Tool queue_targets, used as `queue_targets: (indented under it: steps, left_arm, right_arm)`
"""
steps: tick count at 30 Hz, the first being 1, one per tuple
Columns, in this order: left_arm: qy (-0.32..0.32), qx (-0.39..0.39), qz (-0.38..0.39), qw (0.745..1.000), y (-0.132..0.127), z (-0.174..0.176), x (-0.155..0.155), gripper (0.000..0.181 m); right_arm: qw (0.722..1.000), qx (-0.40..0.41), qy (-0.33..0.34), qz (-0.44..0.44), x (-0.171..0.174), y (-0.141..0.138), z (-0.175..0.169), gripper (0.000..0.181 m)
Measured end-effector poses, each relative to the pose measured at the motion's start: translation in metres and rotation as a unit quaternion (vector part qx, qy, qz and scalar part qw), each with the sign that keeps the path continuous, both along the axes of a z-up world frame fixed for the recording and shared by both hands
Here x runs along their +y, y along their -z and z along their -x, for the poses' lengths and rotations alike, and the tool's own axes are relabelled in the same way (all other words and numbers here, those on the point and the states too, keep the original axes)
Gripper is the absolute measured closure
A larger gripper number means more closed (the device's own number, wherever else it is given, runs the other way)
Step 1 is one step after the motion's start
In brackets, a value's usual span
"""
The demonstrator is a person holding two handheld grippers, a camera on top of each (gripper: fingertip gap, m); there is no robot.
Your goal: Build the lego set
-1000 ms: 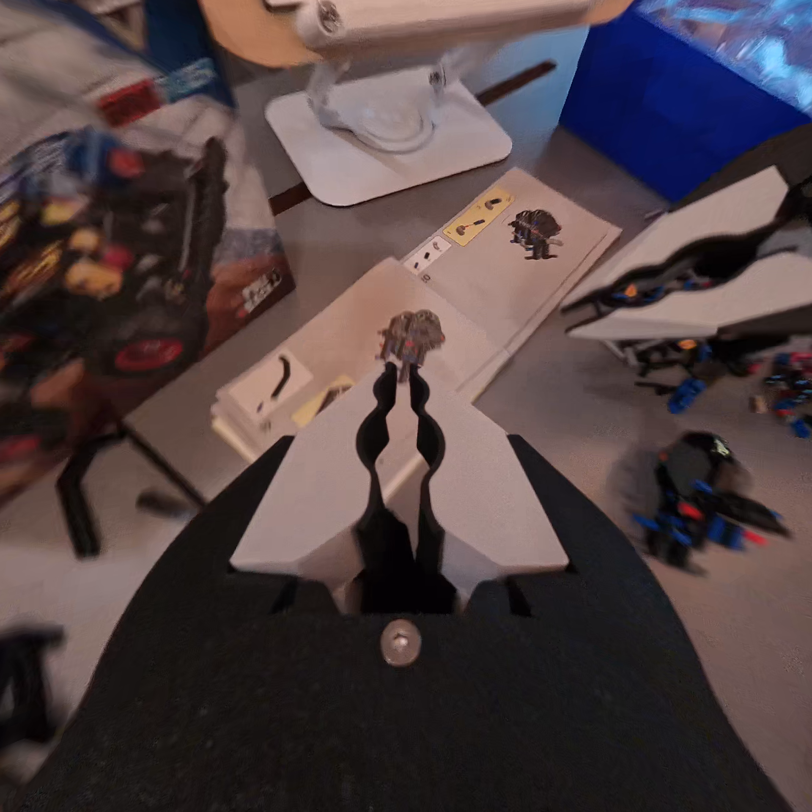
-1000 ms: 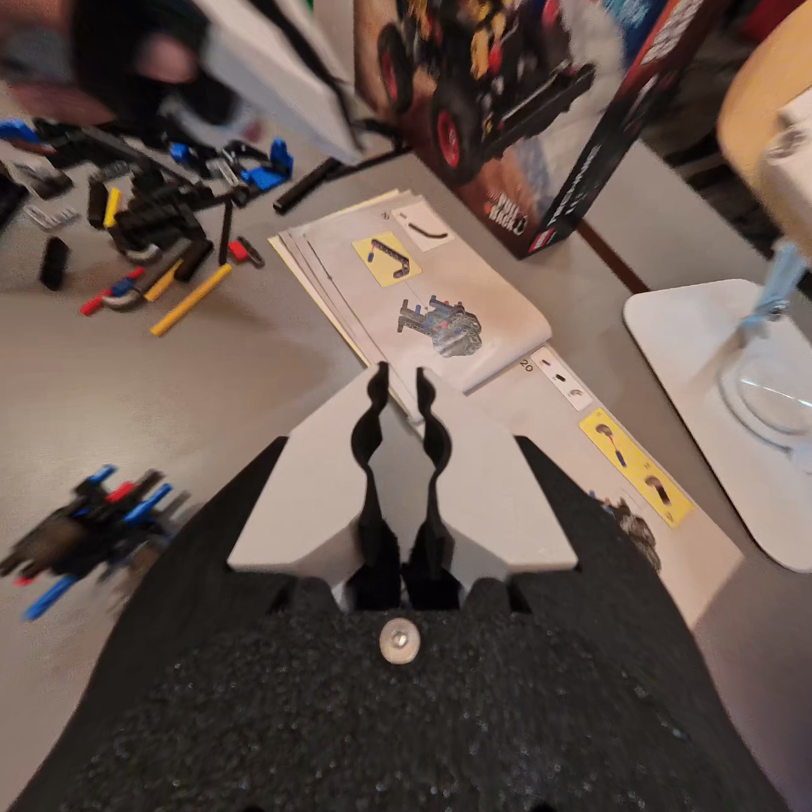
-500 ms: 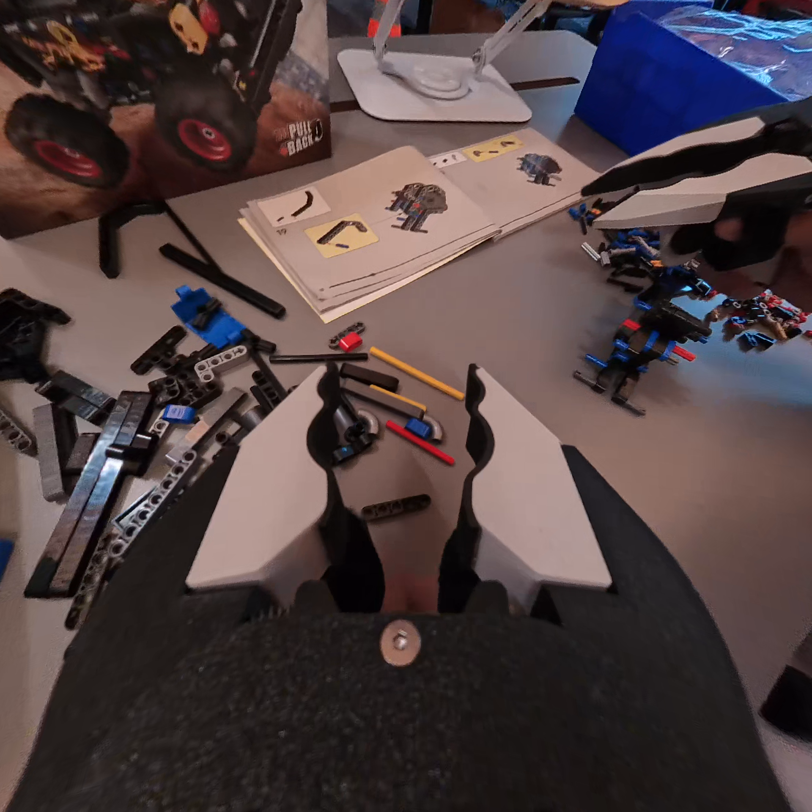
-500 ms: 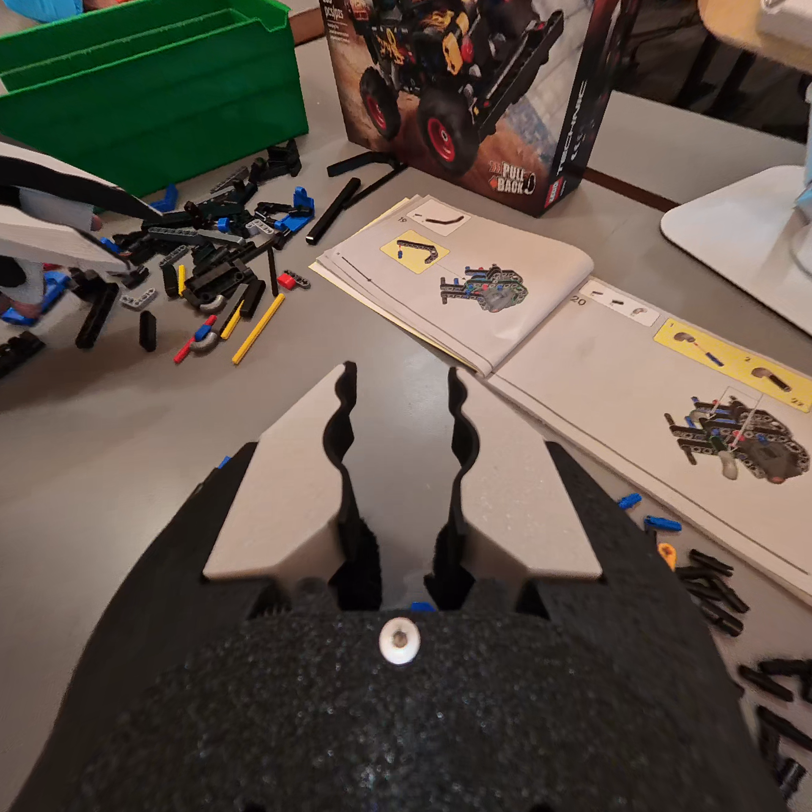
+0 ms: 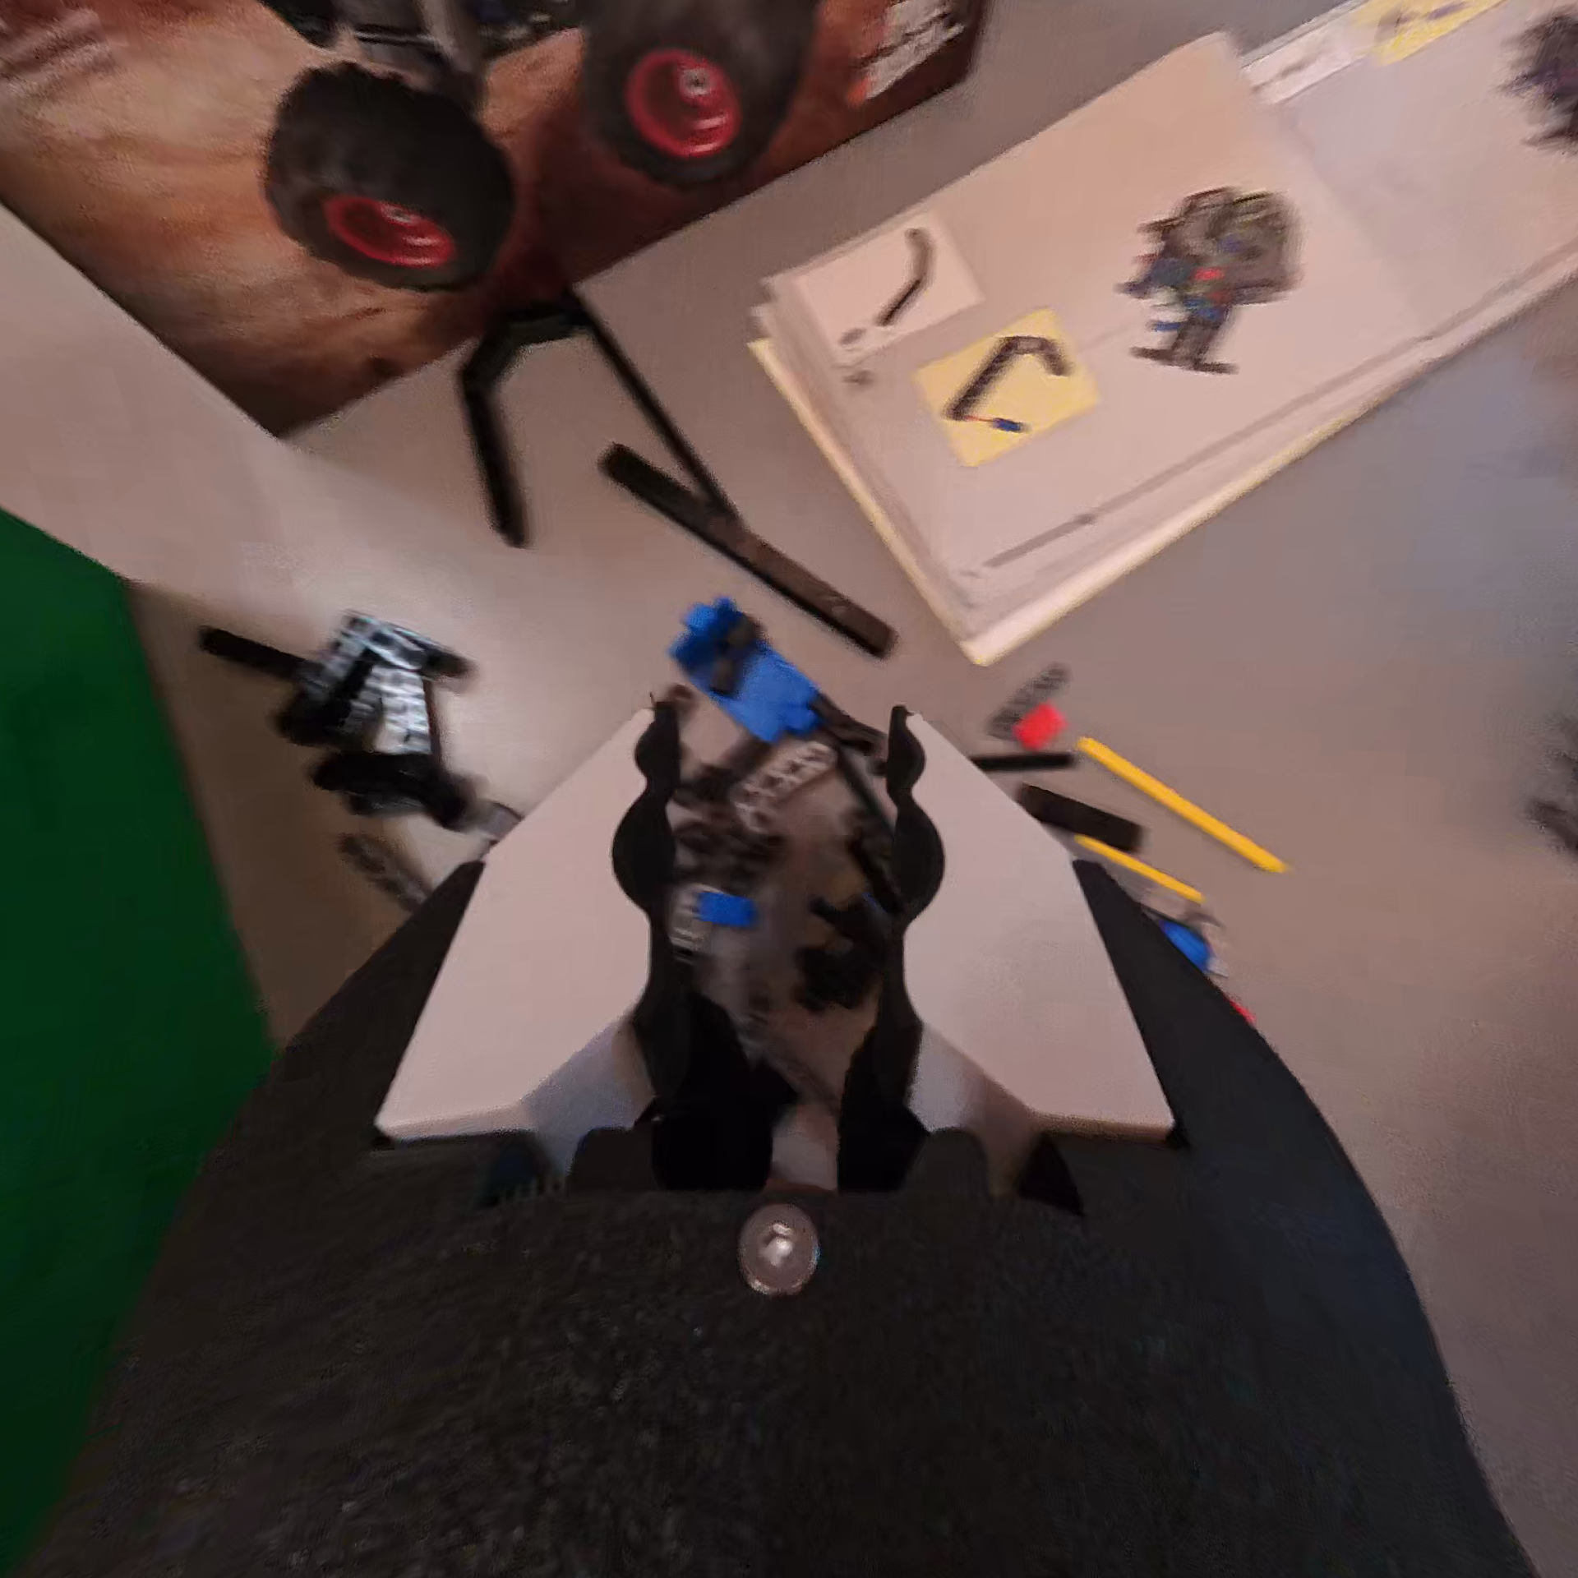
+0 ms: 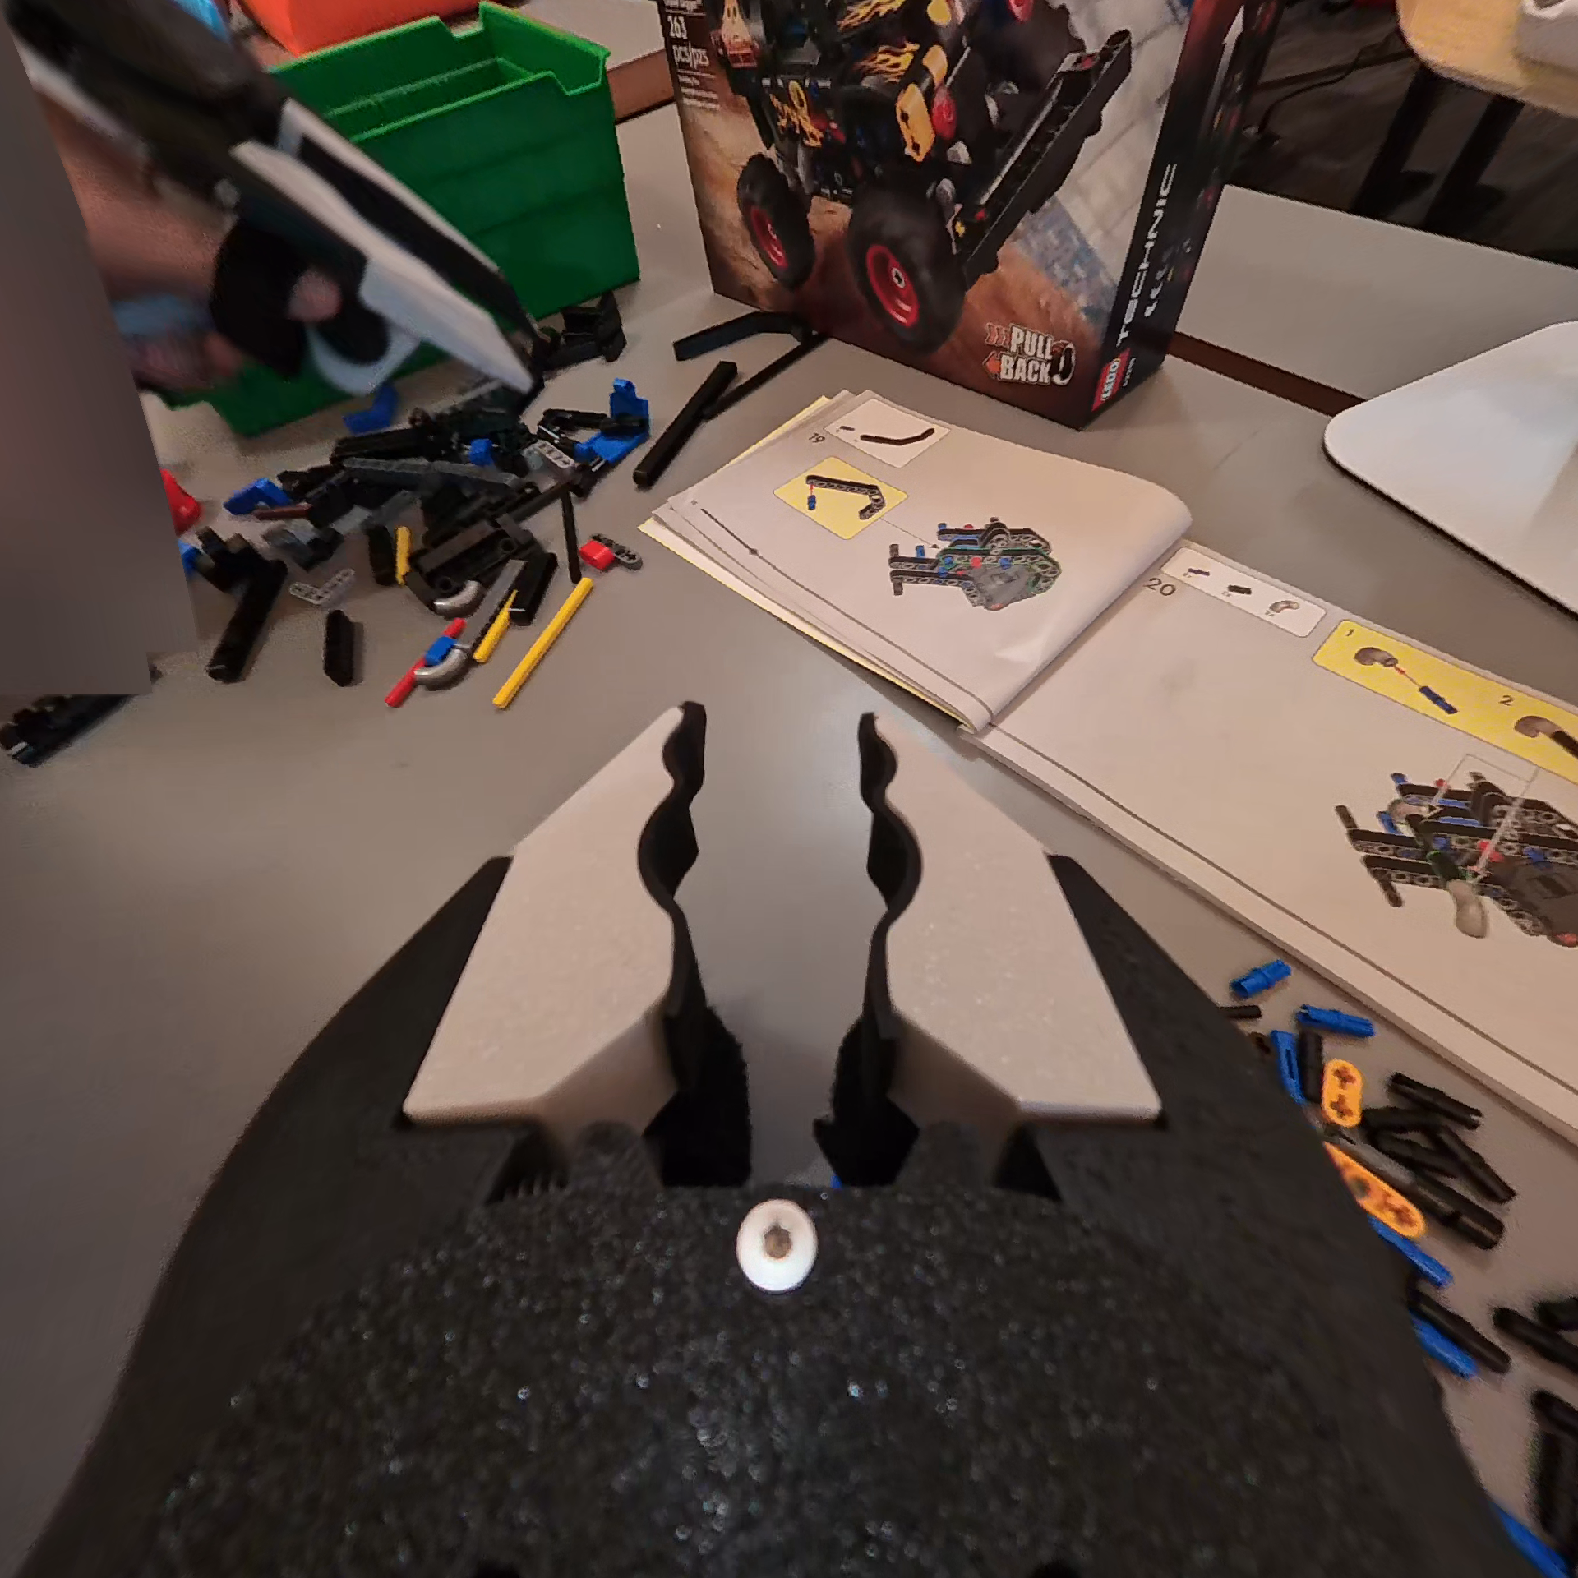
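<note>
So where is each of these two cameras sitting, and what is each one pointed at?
Left wrist view: rides the left gripper, looking steeply down at the parts pile; its own open fingers show.
Right wrist view: rides the right gripper, facing across the grey table; its open fingers show, plus the left gripper and a hand farther off.
Shared: instruction booklet, lego box, green bin, parts pile.

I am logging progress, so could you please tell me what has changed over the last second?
The left hand-held gripper opened and swung from the instruction booklet down over the pile of loose pieces. The right hand-held gripper opened too, still holding nothing. Booklet, box and pieces stayed put.
</note>
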State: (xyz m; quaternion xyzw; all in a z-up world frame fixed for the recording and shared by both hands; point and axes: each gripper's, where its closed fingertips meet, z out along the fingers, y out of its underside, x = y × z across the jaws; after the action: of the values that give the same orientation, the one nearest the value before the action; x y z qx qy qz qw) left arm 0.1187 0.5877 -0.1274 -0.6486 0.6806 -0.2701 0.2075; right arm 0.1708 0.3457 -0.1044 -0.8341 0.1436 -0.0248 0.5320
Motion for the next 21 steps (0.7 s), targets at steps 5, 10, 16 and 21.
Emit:
queue_targets:
  steps: [5,10,16,21]
  left_arm:
    - [-0.015,0.08,-0.101,0.992,0.011,-0.05,0.063,0.134]
    - [-0.003,0.141,-0.111,0.984,0.032,-0.078,0.076,0.142]
    - [-0.008,0.148,-0.074,0.986,0.048,-0.081,0.079,0.17]
    - [-0.016,0.11,-0.092,0.99,0.031,-0.074,0.086,0.175]
  right_arm:
    - [1.0,0.002,-0.003,-0.012,-0.005,-0.005,0.001,0.147]
    - [0.999,0.019,-0.009,-0.037,-0.007,-0.013,0.004,0.147]
    - [0.999,0.015,-0.003,-0.044,-0.01,-0.018,0.001,0.148]
    - [0.999,0.016,-0.003,-0.045,-0.01,-0.018,0.0,0.149]
